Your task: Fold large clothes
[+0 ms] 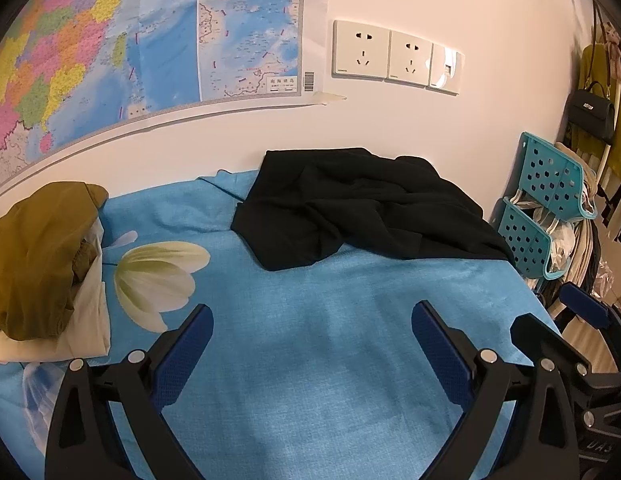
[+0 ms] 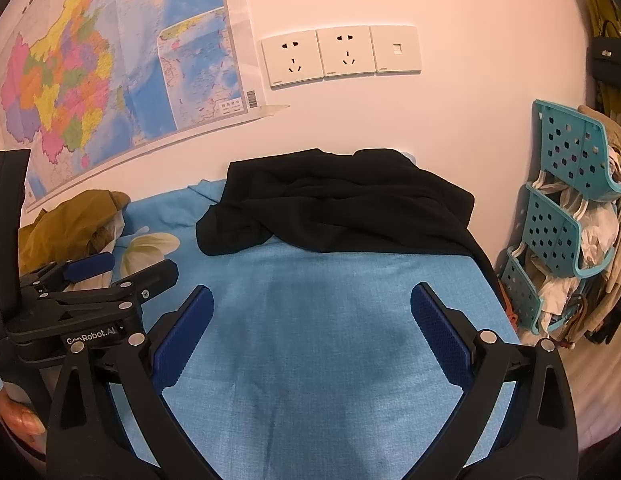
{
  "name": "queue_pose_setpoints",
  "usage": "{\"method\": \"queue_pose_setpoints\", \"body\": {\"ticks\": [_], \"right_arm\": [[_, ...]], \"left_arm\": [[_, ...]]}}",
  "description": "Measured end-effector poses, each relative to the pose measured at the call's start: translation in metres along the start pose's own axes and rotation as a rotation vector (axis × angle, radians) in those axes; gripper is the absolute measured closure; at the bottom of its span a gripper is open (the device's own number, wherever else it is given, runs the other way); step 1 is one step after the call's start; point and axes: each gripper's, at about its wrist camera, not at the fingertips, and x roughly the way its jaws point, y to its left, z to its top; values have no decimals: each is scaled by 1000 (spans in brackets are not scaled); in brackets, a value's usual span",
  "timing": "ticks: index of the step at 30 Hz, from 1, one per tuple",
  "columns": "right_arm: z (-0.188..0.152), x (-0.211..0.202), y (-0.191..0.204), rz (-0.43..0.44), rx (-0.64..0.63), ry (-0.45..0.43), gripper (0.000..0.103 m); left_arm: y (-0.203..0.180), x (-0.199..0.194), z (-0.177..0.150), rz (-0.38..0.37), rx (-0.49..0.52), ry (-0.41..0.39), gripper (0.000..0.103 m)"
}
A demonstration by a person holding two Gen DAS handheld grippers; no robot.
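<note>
One black garment [image 1: 362,204] is lying crumpled at the far side of the blue cloth [image 1: 310,340], against the wall and reaching the cloth's right edge, well apart from both grippers. It is judged to be soft, limp and fairly light, with thick folds that are likely to drag and bunch when lifted; nothing about it looks fragile or slippery. A hold is best taken at two edge points, the near left corner [image 2: 214,240] and the right-hand hem, so that the fabric can be spread flat before any fold is made. Which part is collar or sleeve cannot be told from the heap.

The left gripper [image 1: 312,332] is being held over bare cloth with its jaws spread wide and nothing between them. The right gripper [image 2: 310,316] is likewise being held with jaws parted and empty.

Counted outward: one black garment; one olive garment [image 1: 38,256] is resting on a pale bundle at the left; one flower print [image 1: 158,276] is showing on the cloth; two sockets [image 2: 318,56] and one switch are mounted on the wall; one map [image 1: 110,48] is hanging there; one teal rack [image 2: 566,208] is standing at the right.
</note>
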Motion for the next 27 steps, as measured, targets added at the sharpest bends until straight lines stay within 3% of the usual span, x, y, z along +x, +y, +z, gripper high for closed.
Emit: {"method": "queue_pose_setpoints", "body": {"ticks": [27], "right_arm": [[-2,2,1,-9,7,-11,6]], "left_arm": [[0,-1,-1,-2,-3,-1,7]]}}
